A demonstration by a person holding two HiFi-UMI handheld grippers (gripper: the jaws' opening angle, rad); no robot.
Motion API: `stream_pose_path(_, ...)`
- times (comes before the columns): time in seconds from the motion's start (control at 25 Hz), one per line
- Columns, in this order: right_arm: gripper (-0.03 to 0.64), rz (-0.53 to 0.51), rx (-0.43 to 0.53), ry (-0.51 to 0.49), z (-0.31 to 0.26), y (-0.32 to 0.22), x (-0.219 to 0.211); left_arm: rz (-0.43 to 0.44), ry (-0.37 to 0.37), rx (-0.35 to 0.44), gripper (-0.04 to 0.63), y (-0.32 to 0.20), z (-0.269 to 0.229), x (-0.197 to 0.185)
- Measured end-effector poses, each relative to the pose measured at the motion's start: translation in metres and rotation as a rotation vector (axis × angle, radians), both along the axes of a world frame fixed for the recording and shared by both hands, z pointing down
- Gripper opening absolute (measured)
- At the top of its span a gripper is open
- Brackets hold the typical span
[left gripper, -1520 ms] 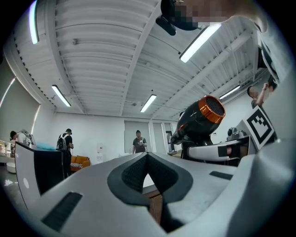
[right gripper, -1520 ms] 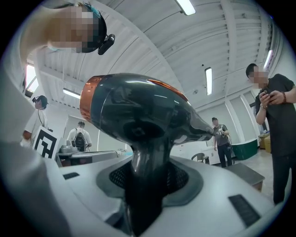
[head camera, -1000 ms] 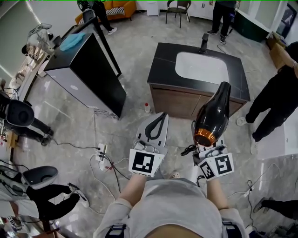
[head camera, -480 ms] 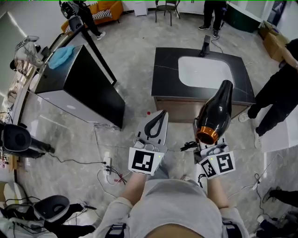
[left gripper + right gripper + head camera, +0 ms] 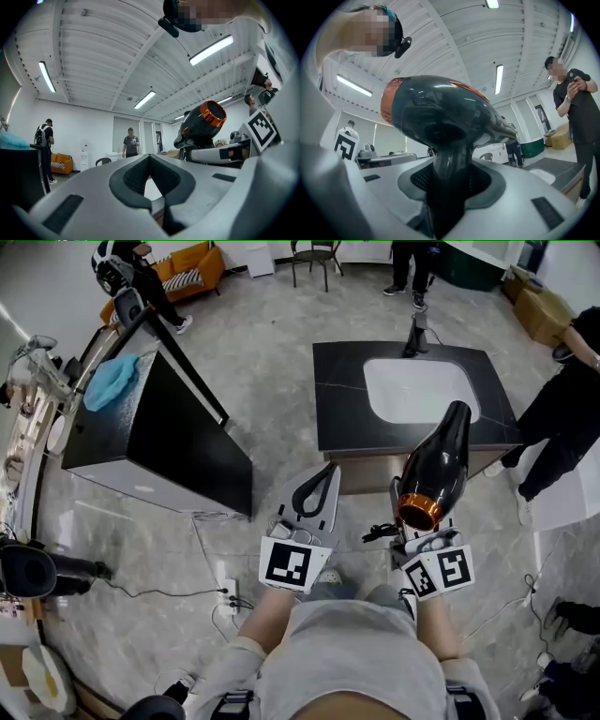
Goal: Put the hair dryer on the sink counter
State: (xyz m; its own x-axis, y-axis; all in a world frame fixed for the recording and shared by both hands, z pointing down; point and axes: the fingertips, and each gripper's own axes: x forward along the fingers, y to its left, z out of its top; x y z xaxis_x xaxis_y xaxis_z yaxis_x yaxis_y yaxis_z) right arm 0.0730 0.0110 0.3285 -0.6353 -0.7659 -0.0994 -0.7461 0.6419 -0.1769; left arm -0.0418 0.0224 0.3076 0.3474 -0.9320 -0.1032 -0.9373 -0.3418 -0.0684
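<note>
A black hair dryer (image 5: 434, 468) with an orange rear ring stands nozzle-forward above my right gripper (image 5: 409, 524), which is shut on its handle. In the right gripper view the dark handle (image 5: 449, 187) runs down between the grey pads, with the dryer body (image 5: 440, 112) above. My left gripper (image 5: 327, 472) is held beside it, shut with nothing in it, tips meeting (image 5: 149, 158). The dryer (image 5: 200, 124) shows to its right. The sink counter (image 5: 339, 390), black-topped with a white basin (image 5: 419, 390), stands just ahead of both grippers.
A black faucet (image 5: 415, 334) stands at the counter's far edge. A tall black cabinet (image 5: 164, 432) with a blue cloth (image 5: 111, 381) is at the left. A person in black (image 5: 562, 418) stands right of the counter. A power strip and cables (image 5: 228, 594) lie on the floor.
The counter and cabinet have slid lower in the head view, so I have come closer to the sink. Both grippers keep the same pose, with the dryer still held.
</note>
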Motion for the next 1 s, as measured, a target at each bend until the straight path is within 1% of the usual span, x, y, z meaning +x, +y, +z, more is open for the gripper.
stream_pose_path(0.2, 0.172, 0.022, 0.001, -0.004, 0.002, -0.01, -0.01, 0.023, 0.006, 0.009, 0.003, -0.012, 0.005, -0.009)
stream_pose_path(0.44, 0.172, 0.029, -0.001, -0.001, 0.007, -0.029, -0.011, 0.028, 0.016, -0.007, 0.003, -0.029, 0.015, -0.011)
stream_pose_path(0.6, 0.172, 0.022, -0.013, 0.001, 0.011, -0.059, -0.023, 0.023, 0.006, -0.015, 0.003, -0.059, 0.017, -0.022)
stream_pose_path(0.76, 0.172, 0.011, -0.025, -0.009, 0.015, -0.093, -0.025, 0.02, -0.014, -0.01, 0.003, -0.094, 0.017, -0.021)
stream_pose_path(1.0, 0.172, -0.007, -0.033, -0.023, 0.009, -0.144, -0.027, 0.002, -0.005, -0.009, 0.003, -0.146, 0.009, -0.025)
